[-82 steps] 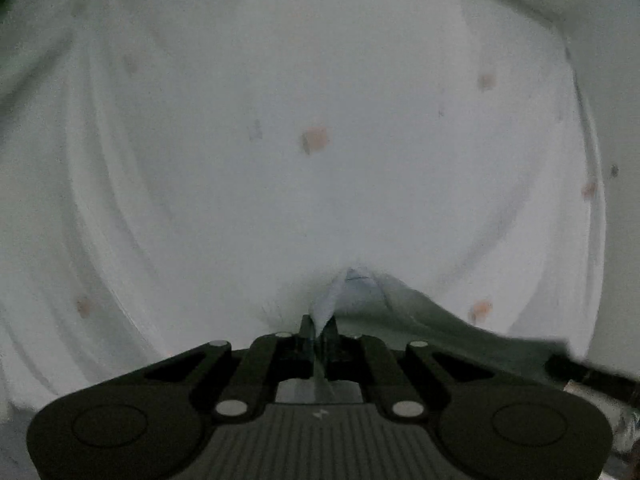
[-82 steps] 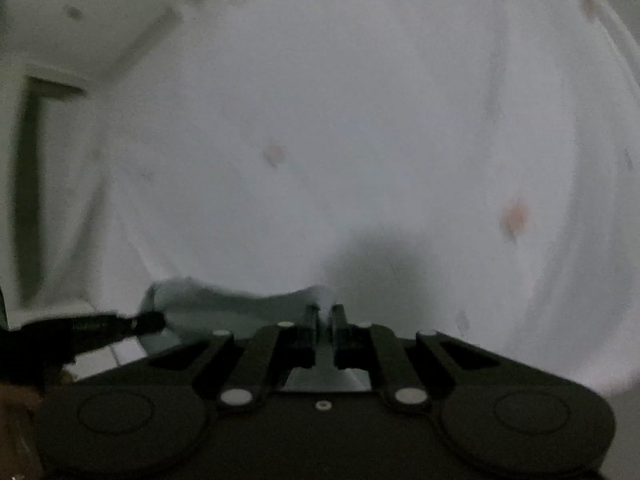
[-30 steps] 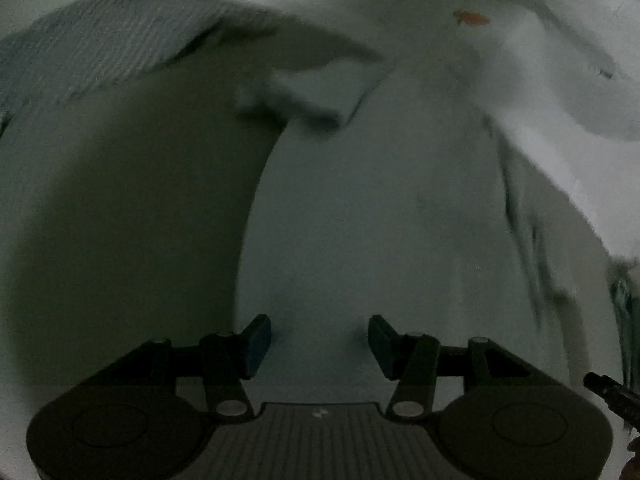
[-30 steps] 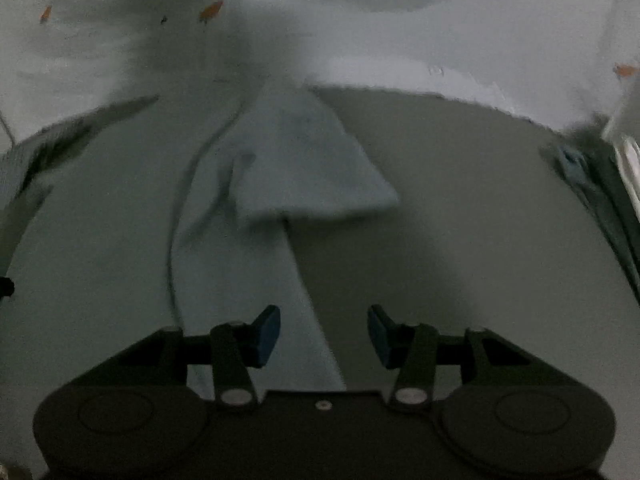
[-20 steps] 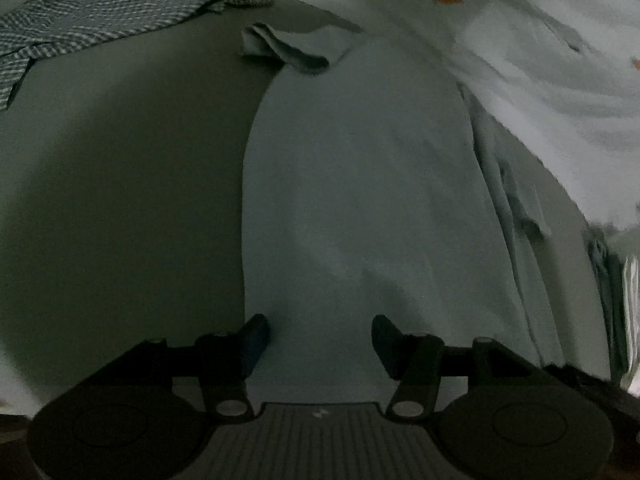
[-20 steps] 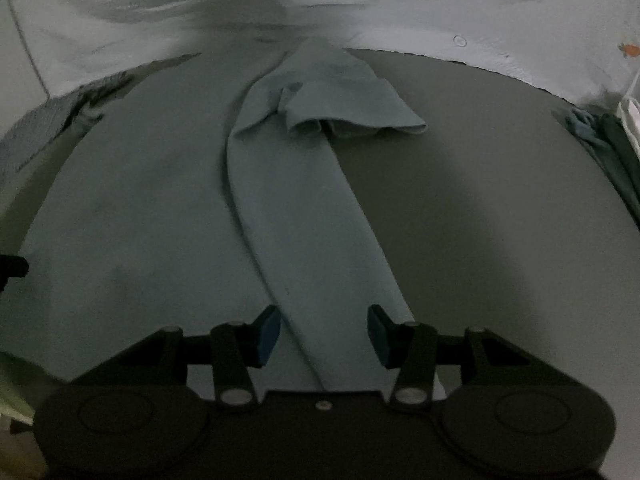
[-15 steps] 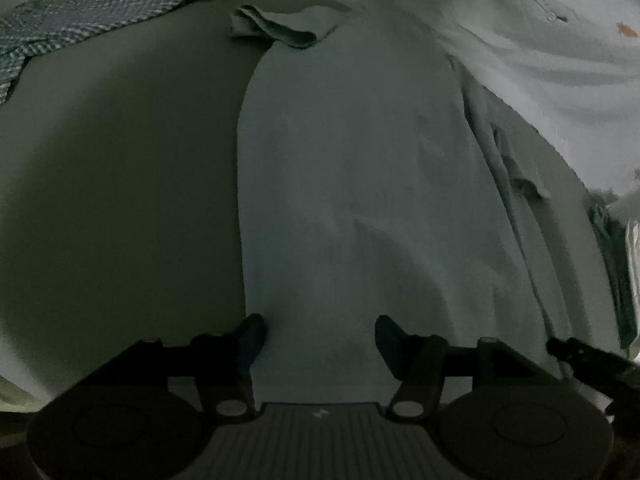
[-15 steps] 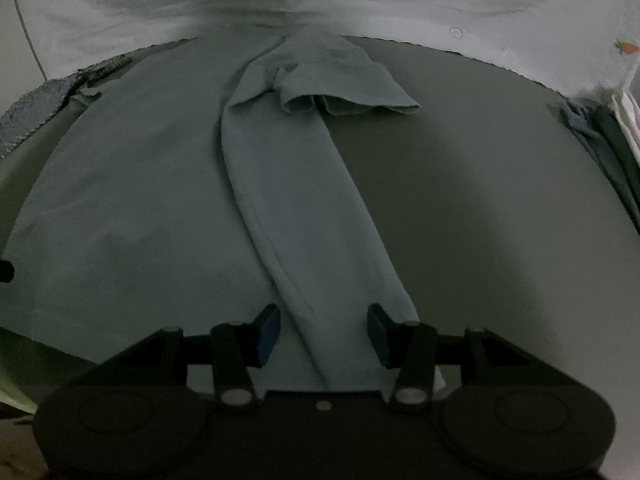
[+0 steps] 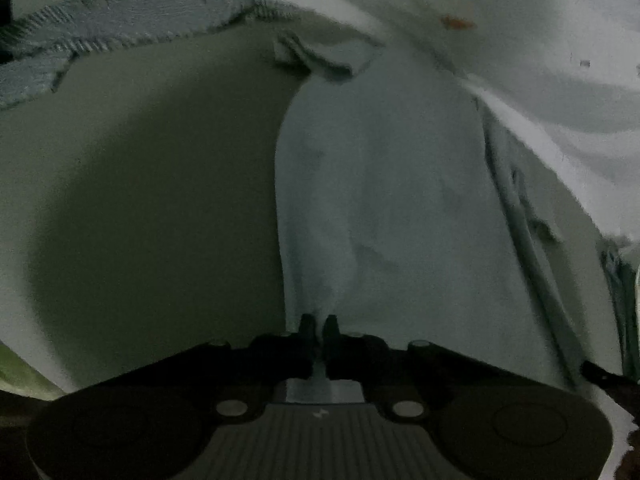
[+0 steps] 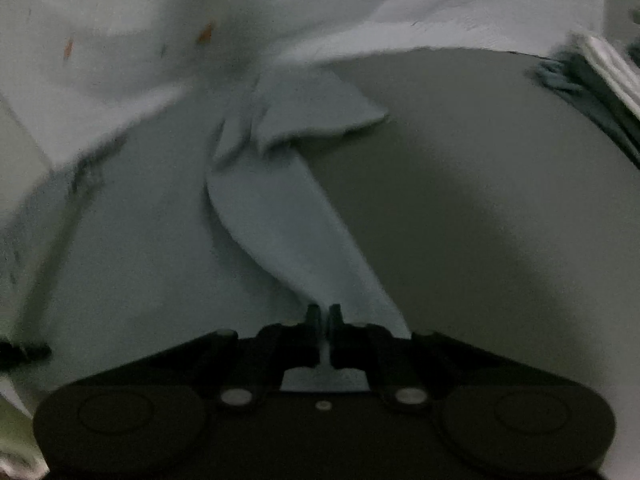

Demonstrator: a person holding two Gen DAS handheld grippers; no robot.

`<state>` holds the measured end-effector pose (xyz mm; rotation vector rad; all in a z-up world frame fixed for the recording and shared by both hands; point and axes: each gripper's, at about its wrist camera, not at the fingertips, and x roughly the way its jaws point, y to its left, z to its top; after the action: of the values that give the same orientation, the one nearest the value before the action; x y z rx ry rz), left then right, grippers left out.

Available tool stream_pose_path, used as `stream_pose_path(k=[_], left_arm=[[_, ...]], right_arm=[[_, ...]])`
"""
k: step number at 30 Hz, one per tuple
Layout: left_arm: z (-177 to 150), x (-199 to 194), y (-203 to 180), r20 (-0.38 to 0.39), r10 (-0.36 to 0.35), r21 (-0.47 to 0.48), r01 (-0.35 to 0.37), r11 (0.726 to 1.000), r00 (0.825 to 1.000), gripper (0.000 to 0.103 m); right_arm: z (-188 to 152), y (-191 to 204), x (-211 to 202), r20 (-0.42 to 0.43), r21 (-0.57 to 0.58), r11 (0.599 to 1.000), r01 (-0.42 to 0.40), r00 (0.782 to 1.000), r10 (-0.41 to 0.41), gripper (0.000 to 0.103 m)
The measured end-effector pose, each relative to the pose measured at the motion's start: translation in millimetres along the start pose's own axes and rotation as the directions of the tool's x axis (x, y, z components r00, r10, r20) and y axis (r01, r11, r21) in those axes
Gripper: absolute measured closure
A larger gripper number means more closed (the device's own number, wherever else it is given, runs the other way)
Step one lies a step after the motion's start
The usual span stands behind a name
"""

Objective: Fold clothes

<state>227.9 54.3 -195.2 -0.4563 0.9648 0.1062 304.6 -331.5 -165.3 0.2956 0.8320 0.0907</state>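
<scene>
The left gripper (image 9: 319, 322) is pinched shut on the near hem of a pale blue-grey T-shirt (image 9: 384, 184), at its left corner low in the frame's middle, and the right gripper (image 10: 324, 312) is likewise clamped on the hem where a side is already folded in, also low centre. From both grips the shirt's long axis runs straight away toward the top of each frame, its sleeve (image 10: 320, 116) lying upper centre on the grey table (image 10: 460, 168), so I judge the coming fold carries the hem forward toward the collar end. No containers show; a checked garment (image 9: 120, 24) lies upper left and a white patterned sheet (image 9: 520, 40) upper right.
</scene>
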Motion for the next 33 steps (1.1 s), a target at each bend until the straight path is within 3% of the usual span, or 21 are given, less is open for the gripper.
stream_pose_path(k=[4,6,8,10,13,18,21,22,24,29,31,33], left_arm=[[14.7,-52.6,-5.2,0.102,0.027,0.038,-0.031,0.999,0.994,0.098],[17.5,-70.2,-6.5,0.129,0.046,0.053,-0.054,0.997,0.991,0.098],[10.9,-66.3,-2.4,0.120,0.064,0.056,-0.071,0.996,0.991,0.098],[-1.4,-42.0,5.5,0.069,0.067,0.012,-0.068,0.998,0.995,0.098],[-15.7,-21.0,8.1,0.014,0.118,-0.023,-0.118,0.993,0.993,0.098],[-11.3,-55.5,-1.0,0.068,0.102,-0.015,-0.101,0.995,0.992,0.097],[-19.6,-25.7,3.6,-0.007,0.146,-0.010,-0.146,0.989,0.989,0.097],[-23.1,-13.0,9.3,-0.057,0.138,-0.052,-0.141,0.989,0.989,0.097],[-24.5,-10.7,13.5,-0.072,0.121,-0.115,-0.129,0.985,0.990,0.095],[-3.6,-31.7,12.5,0.054,0.110,-0.146,-0.101,0.984,0.993,0.086],[7.3,-40.7,10.2,0.121,0.087,-0.147,-0.069,0.987,0.989,0.071],[25.0,-39.4,5.6,0.185,0.040,-0.151,-0.012,0.989,0.982,0.062]], right_arm=[[28.0,-30.7,-64.1,0.150,0.153,0.986,-0.070,0.988,0.047,0.100],[31.6,-43.3,-85.4,0.177,0.172,0.982,-0.076,0.983,0.046,0.100],[24.7,-53.4,-85.1,0.144,0.154,0.988,-0.026,0.990,0.004,0.100],[6.4,-66.8,-57.5,0.040,0.161,0.987,0.021,0.999,-0.028,0.100],[-19.6,-81.0,-23.3,-0.099,0.209,0.975,0.077,0.993,-0.057,0.100],[-18.6,-75.1,-63.4,-0.010,0.231,0.973,0.001,1.000,0.001,0.100],[-25.8,-80.5,-44.5,-0.092,0.186,0.981,0.057,0.995,-0.040,0.099],[-28.3,-84.0,-31.7,-0.140,0.179,0.980,0.084,0.988,-0.060,0.099],[-29.4,-84.8,-22.7,-0.170,0.195,0.975,0.109,0.982,-0.076,0.099],[-15.7,-86.4,-30.5,-0.126,0.206,0.966,0.156,0.983,-0.132,0.084],[-8.1,-88.8,-31.1,-0.099,0.221,0.961,0.168,0.984,-0.149,0.081],[0.6,-91.6,-29.8,-0.071,0.233,0.956,0.179,0.983,-0.167,0.071]])
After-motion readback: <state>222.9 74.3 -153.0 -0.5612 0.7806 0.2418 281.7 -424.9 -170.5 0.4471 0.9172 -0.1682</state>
